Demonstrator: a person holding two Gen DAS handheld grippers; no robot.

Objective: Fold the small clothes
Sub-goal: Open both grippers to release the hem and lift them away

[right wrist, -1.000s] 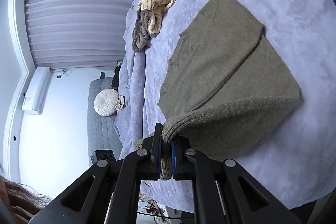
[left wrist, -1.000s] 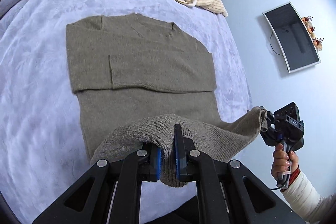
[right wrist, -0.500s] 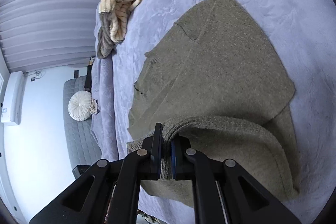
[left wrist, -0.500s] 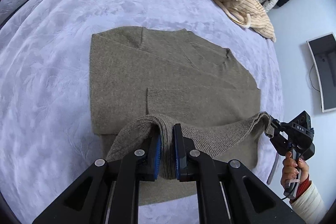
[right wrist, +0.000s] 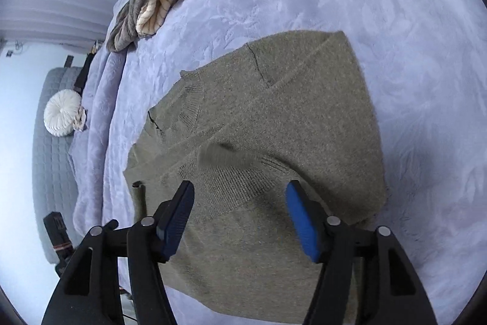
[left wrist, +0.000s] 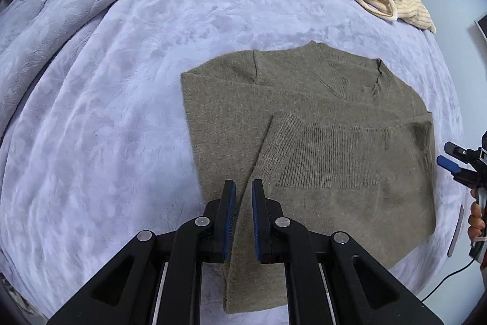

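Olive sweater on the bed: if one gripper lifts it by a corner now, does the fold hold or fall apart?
Probably falls apart. The olive sweater is a soft knit that lies limp on the bedspread, so it would likely drape and unfold. The left gripper pinches one edge only; the right gripper has just opened, nothing between its pads. Knit looks grippy, unlikely to slip.

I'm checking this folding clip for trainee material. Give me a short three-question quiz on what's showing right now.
1. True or false: the olive sweater lies on a wooden table.
2. The right hand-held gripper is: A) shut on the sweater, B) open, C) out of view.
3. What does the left hand-held gripper pinch?
Key: 1. False; it lies on the lavender bedspread. 2. B; its jaws have just been opening, with nothing pinched between them. 3. The sweater's edge.
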